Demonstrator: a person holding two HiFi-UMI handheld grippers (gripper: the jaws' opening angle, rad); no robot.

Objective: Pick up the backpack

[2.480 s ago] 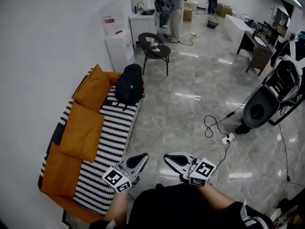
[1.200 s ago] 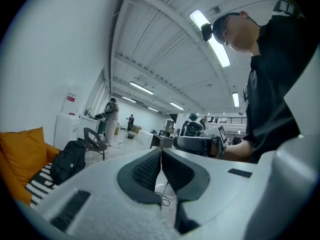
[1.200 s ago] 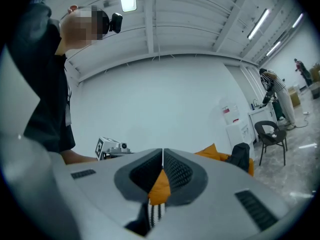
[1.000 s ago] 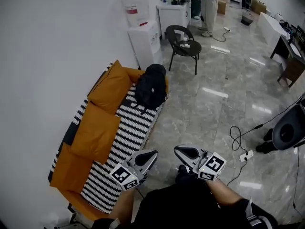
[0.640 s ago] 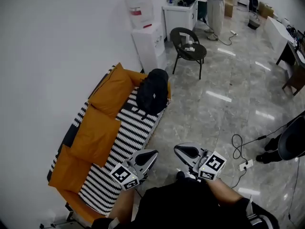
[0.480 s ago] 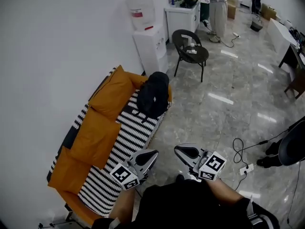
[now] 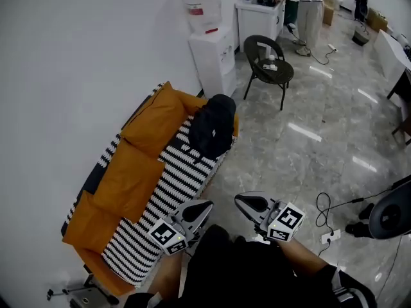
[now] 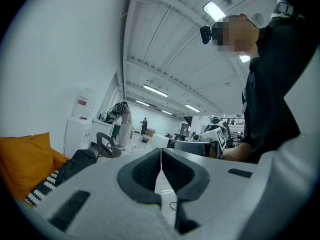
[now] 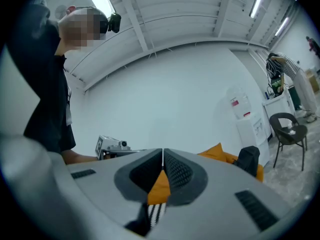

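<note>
While the person stood on the grey marble floor [image 7: 302,159] beside the sofa [image 7: 168,183], both tools were held out level, close to the body. The left gripper [image 7: 205,205] had its jaws pressed together with nothing between them, and its own view showed the two ribbed pads meeting along one line [image 8: 161,153]. The right gripper [image 7: 238,201] was closed the same way and empty [image 9: 163,152]; the orange seen under its pads was a cushion [image 9: 159,184] farther off, not something held.

Just beyond the left gripper ran the sofa's black-and-white striped seat, with orange cushions [image 7: 127,178] lined along the white wall. The black backpack [image 7: 214,126] sat at the sofa's far end, upright on the striped seat against the orange end cushion, well apart from both grippers and touched by neither. It showed low at the left in the left gripper view [image 8: 75,164] and at the right in the right gripper view [image 9: 248,159].

To the right, a black cable [image 7: 326,205] lay on the floor. Past the backpack stood a white water dispenser [image 7: 212,51], then a black chair [image 7: 270,61], and farthest off a standing person in a striped top [image 7: 313,5].
</note>
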